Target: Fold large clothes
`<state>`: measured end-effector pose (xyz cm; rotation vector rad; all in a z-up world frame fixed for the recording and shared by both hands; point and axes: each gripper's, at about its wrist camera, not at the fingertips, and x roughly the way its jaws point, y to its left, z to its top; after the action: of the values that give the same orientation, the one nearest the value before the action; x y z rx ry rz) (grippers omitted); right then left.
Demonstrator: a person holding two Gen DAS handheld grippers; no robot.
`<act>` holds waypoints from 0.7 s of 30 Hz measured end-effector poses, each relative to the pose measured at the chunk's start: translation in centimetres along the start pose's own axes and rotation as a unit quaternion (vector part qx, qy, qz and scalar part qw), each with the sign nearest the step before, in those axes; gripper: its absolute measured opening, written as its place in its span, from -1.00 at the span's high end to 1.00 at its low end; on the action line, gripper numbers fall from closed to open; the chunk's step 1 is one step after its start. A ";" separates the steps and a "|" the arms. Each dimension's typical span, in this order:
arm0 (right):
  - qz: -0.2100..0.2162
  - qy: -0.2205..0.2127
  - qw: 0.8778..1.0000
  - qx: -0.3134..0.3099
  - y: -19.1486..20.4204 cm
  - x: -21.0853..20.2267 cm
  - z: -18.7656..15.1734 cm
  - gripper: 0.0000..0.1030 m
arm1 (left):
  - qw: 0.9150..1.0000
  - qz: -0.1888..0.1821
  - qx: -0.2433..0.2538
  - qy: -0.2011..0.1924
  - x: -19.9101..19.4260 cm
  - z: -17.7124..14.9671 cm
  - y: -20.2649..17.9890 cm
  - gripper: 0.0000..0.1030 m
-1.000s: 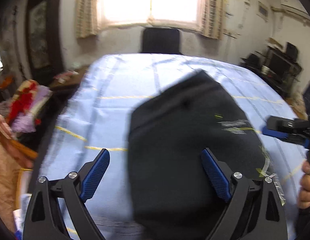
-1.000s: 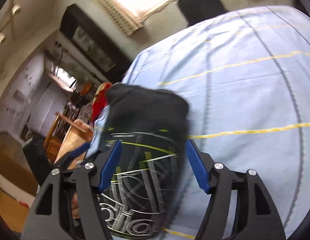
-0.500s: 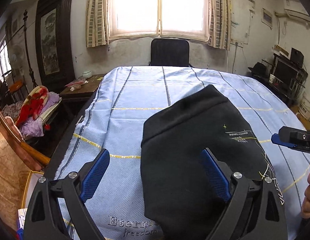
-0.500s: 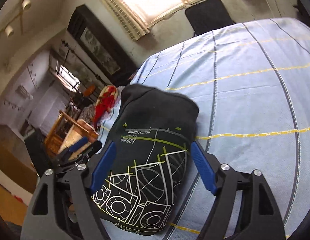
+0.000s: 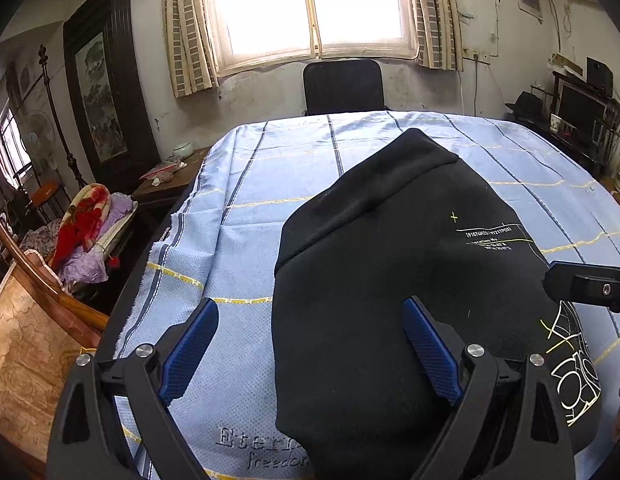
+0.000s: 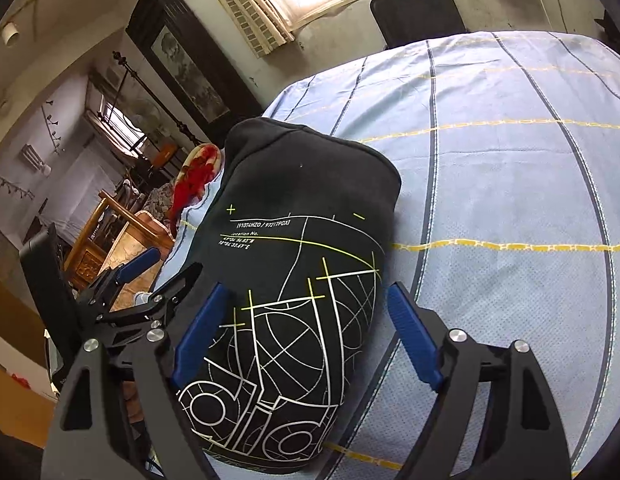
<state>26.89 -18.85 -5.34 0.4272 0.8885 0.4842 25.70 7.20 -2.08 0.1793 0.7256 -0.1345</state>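
A folded black garment (image 5: 390, 264) with white and yellow line print lies on the light blue checked cloth (image 5: 237, 248) over the table. It also shows in the right wrist view (image 6: 301, 240), print side up. My left gripper (image 5: 310, 344) is open and empty, hovering over the garment's near left edge. My right gripper (image 6: 305, 332) is open and empty, above the garment's near end. The left gripper shows in the right wrist view (image 6: 149, 276), and the right gripper's tip in the left wrist view (image 5: 586, 286).
A black chair (image 5: 344, 86) stands at the table's far end under the window. A side table (image 5: 165, 184), a red and purple pile of fabric (image 5: 89, 232) and a wooden chair (image 5: 37, 280) are left of the table. Shelves with equipment (image 5: 578, 120) are at the right.
The garment has settled flat on the cloth. Both grippers have pulled back a little toward the near edge and steadied, staying open.
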 end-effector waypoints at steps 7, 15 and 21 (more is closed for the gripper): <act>0.001 -0.007 1.000 -0.003 0.1 -0.4 0.1 -0.56 | 1.000 -0.002 0.000 -0.005 -0.4 0.1 0.1 -0.81; 0.012 -0.013 1.000 0.009 -0.7 -1.0 0.3 -0.61 | 1.000 -0.010 -0.006 -0.020 -1.3 0.4 0.4 -0.88; 0.026 -0.016 0.999 0.017 -1.1 -1.4 0.5 -0.67 | 0.999 -0.045 -0.025 -0.014 -1.4 0.6 1.0 -0.90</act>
<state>26.81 -20.63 -4.78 0.4887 0.8579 0.5094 25.23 8.15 -0.58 0.0965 0.7084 -0.2045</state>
